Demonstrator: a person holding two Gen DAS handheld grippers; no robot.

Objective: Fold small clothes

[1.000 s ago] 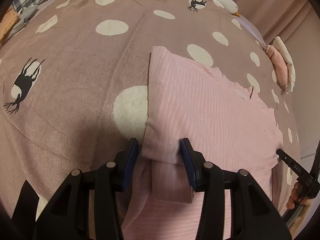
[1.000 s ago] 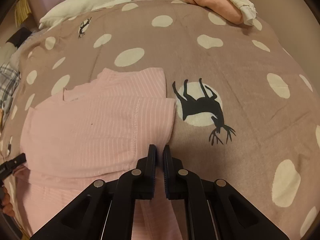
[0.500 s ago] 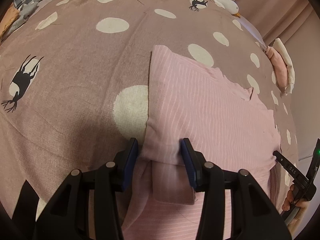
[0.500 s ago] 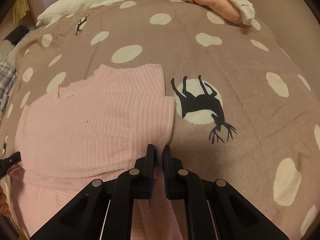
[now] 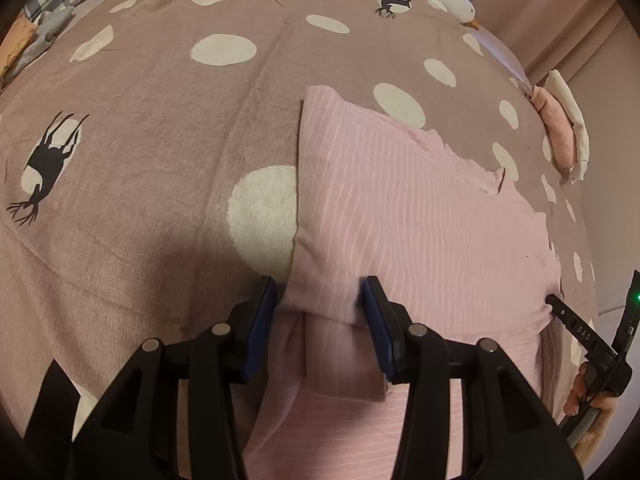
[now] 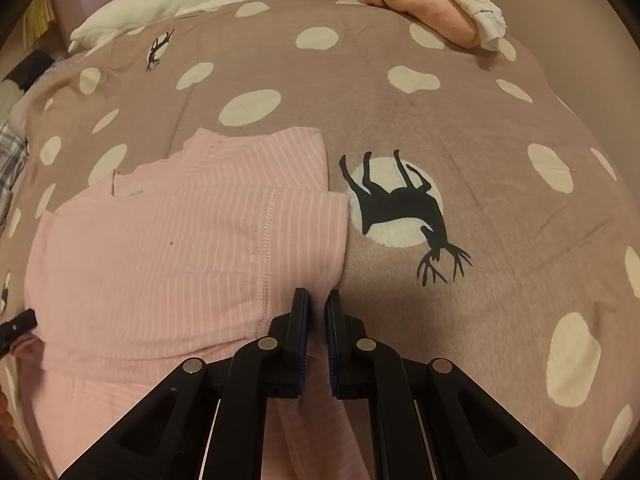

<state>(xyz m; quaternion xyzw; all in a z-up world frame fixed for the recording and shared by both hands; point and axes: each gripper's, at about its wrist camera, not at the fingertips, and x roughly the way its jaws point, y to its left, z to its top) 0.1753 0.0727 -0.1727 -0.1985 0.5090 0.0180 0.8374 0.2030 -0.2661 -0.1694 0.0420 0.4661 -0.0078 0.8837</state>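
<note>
Left gripper (image 5: 320,300) wide, unchanged, straddling folded pink striped knit garment (image 5: 400,216); right gripper (image 6: 316,308) pinching garment edge; fold unreleased.

Your left gripper (image 5: 320,304) sits low with its jaws spread wide, the blue-padded fingers (image 5: 262,320) well apart and nothing pinched between them. Your right gripper (image 6: 317,312) has its jaws drawn nearly together, only a narrow gap left, nipping the edge of the pink garment (image 6: 180,248). From the left wrist view, your right hand (image 5: 588,394) shows at the far right edge, wrapped around the other tool's handle.
</note>
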